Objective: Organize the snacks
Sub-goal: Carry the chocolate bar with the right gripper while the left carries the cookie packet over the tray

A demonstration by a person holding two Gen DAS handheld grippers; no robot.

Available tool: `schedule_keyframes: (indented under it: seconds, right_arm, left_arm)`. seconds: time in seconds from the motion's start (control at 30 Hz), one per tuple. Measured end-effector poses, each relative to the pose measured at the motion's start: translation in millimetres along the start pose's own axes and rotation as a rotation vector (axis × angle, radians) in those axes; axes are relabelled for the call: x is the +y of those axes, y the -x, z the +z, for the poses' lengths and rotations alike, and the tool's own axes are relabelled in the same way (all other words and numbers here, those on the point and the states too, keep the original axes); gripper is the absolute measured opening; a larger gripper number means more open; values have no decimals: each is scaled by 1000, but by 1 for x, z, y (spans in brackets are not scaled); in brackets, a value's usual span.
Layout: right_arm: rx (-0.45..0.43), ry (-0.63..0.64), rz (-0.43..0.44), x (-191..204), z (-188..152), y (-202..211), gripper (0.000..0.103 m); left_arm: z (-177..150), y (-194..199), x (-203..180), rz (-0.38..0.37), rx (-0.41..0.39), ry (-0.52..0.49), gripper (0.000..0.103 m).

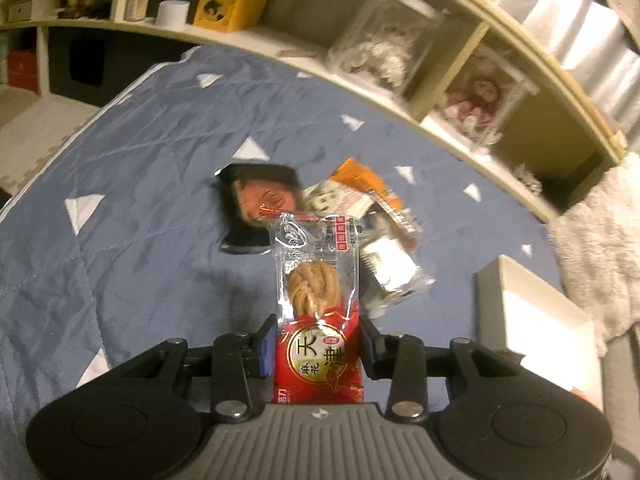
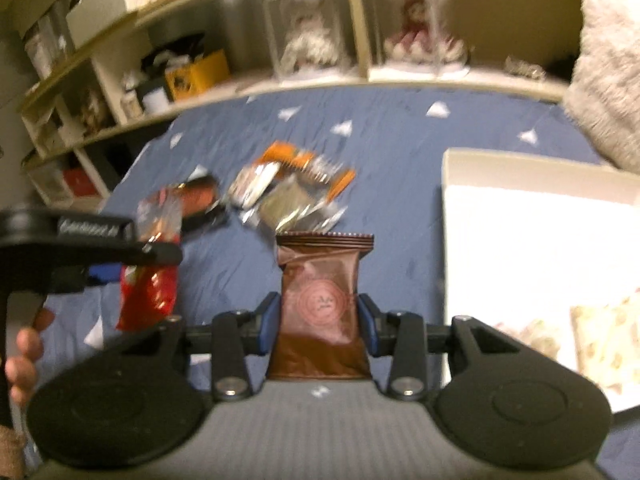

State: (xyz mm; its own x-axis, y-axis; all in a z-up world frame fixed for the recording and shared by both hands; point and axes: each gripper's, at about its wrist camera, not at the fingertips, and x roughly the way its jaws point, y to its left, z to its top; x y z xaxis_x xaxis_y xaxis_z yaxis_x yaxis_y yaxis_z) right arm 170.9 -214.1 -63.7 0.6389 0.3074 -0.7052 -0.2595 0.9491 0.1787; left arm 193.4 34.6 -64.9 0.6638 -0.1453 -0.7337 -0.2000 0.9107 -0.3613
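My left fingers [image 1: 319,346] pinch the red snack packet [image 1: 318,320] low, my right fingers [image 2: 319,320] the brown packet [image 2: 320,312]; the white box [image 2: 520,248] lies right of both. Slick, top-heavy wrappers may slip or flop before reaching it.

Left gripper [image 1: 319,346], right gripper [image 2: 319,324]: black linkages, silver screws, blue pads, ribbed grey housing.
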Motion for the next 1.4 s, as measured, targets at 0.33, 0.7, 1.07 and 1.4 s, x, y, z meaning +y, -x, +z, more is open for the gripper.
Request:
schedule_keyframes:
  seconds: [0.33,0.7,1.07,1.4]
  right_arm:
    - [-57,-16,-25,-52,23,27,47]
    - [-74,-117,-67,-121,27,30,47]
    - [-53,-235,-83,-182,28,14,47]
    - [-3,-303,-102,-211,31,-22,47]
  left_arm:
    - [7,14,-60,-132,-20,-79,42]
    - [-1,-16,-148,-209,34,-178,42]
    - [-15,-74,-217,-243,136,-256,42]
    - [-19,-136,-237,-219,230,-281,42]
